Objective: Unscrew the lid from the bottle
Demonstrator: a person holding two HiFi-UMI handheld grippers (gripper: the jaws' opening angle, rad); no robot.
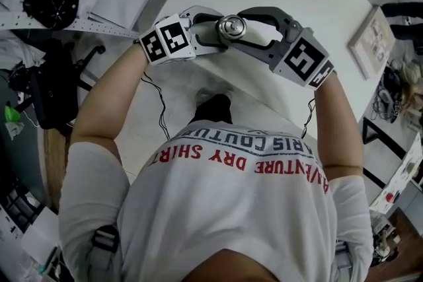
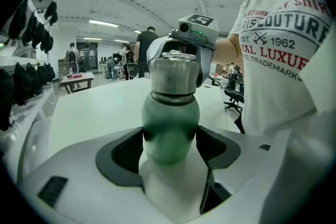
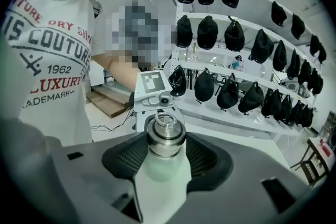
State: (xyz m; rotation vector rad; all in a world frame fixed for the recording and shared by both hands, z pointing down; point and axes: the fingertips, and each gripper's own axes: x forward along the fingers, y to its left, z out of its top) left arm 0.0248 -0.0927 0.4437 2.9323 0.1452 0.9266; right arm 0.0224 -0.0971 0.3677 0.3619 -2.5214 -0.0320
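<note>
One bottle [image 2: 170,131], one lid [image 2: 174,75]

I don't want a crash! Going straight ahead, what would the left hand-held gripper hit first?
The pale green, steel-lidded bottle in its jaws; behind that, probably the right hand-held gripper.

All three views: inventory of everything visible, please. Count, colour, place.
bottle: one, green, held upright over the table, between the left gripper's pads
lid: one, steel, on the bottle, between the right gripper's pads
table: one, white, beneath the bottle
caps: many, black, on white wall shelves
people: several, dark clothes, far end of the room
T-shirt: one, white with red and dark print, on the person
left gripper: one, white, shut on the bottle
right gripper: one, grey, shut on the lid
</note>
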